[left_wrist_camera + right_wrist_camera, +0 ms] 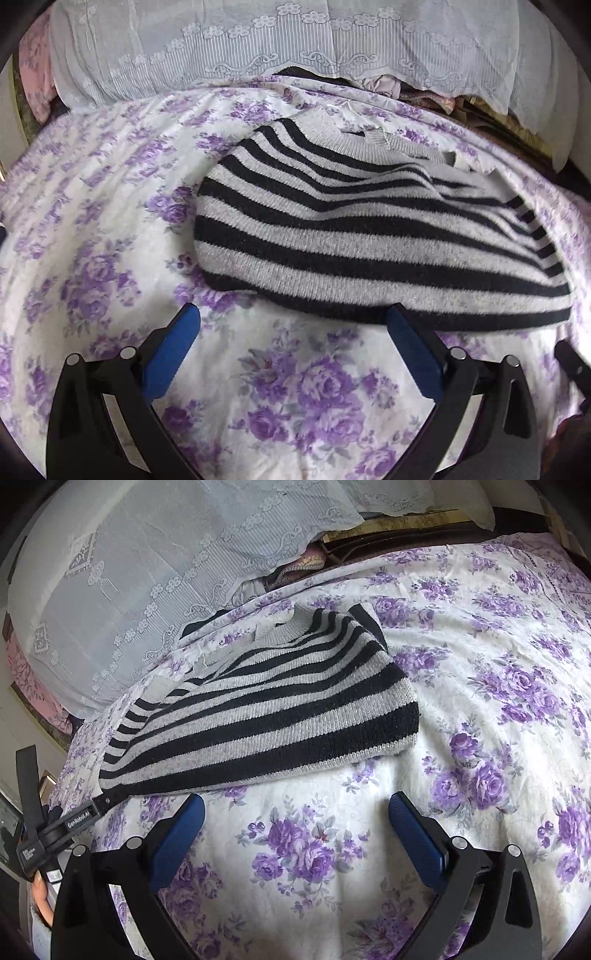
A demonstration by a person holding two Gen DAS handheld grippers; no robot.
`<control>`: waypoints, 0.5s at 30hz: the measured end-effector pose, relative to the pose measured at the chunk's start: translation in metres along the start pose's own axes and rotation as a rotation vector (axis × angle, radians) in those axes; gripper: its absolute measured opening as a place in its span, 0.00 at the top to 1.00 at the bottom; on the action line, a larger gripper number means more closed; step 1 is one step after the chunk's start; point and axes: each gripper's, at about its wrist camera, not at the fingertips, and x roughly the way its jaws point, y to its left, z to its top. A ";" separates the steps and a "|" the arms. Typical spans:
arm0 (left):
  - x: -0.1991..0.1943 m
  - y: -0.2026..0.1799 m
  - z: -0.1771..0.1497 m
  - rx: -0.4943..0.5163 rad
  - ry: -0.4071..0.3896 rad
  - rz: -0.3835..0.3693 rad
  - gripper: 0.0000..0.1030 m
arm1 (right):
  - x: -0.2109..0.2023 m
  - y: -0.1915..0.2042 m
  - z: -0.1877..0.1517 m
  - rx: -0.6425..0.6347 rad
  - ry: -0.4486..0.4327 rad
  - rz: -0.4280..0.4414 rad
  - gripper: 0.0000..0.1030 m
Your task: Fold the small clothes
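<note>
A black-and-grey striped sweater lies folded into a compact bundle on a bed covered by a white sheet with purple roses. In the left wrist view the sweater fills the area from the centre out toward 3 o'clock, its ribbed grey neckline at about 1 o'clock and its dark lower hem nearest the camera. The left gripper hovers just short of that hem, jaws spread wide and holding nothing; its right blue pad sits at the hem's edge, though whether it touches the knit cannot be told, and the left pad is over bare sheet.

In the right wrist view the sweater lies from the centre toward 10 o'clock, with a folded sleeve edge showing narrower stripes at about 9 o'clock. The right gripper is also released, jaws wide apart and empty above the floral sheet, a little back from the sweater's near edge. At 8 o'clock in this view the other gripper's black body reaches in beside the sweater's lower left corner, with part of a hand beneath it.

A white lace cloth drapes over a heap along the far side of the bed, at 12 o'clock in the left view and 11 o'clock in the right view.
</note>
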 end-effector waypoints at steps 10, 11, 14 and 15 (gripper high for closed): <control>0.030 0.041 0.025 -0.227 0.070 -0.285 0.04 | 0.003 0.001 0.000 -0.011 0.007 -0.011 0.03; 0.033 0.044 0.028 -0.243 0.070 -0.303 0.04 | 0.003 0.001 0.000 -0.011 0.007 -0.011 0.03; 0.043 0.054 0.036 -0.295 0.077 -0.359 0.04 | 0.003 0.002 0.000 -0.012 0.008 -0.012 0.03; 0.047 0.057 0.038 -0.314 0.079 -0.376 0.04 | 0.002 0.002 0.000 -0.012 0.008 -0.012 0.03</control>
